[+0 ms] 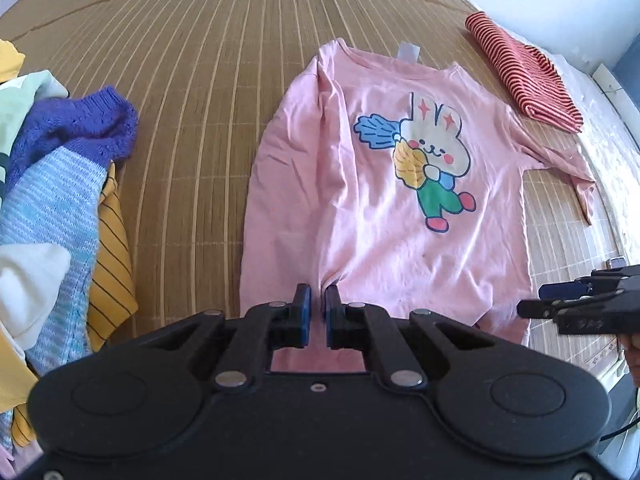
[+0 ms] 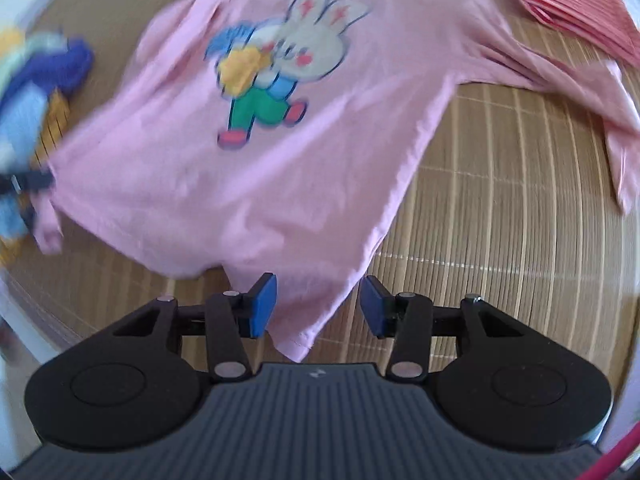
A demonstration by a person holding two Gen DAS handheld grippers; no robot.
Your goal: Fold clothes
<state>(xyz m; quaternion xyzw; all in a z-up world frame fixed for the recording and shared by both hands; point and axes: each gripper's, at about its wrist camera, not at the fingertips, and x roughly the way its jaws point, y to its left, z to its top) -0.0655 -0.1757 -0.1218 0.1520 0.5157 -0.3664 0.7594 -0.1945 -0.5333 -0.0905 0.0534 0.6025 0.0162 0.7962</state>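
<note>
A pink long-sleeved shirt (image 1: 372, 200) with a cartoon rabbit print lies face up on a bamboo mat (image 1: 192, 100). Its left sleeve is folded in along the body; its right sleeve stretches out to the right. My left gripper (image 1: 318, 302) is shut on the shirt's bottom hem near the left corner. My right gripper (image 2: 318, 304) is open, its blue pads either side of the hem's right corner (image 2: 296, 344), not pinching it. The right gripper also shows at the right edge of the left wrist view (image 1: 560, 300). The right wrist view is blurred by motion.
A folded red-and-white striped garment (image 1: 524, 72) lies at the far right beside the outstretched sleeve. A heap of clothes (image 1: 52, 200), purple, blue knit, yellow striped and white, sits at the left. The mat's right edge meets a white surface (image 1: 616, 148).
</note>
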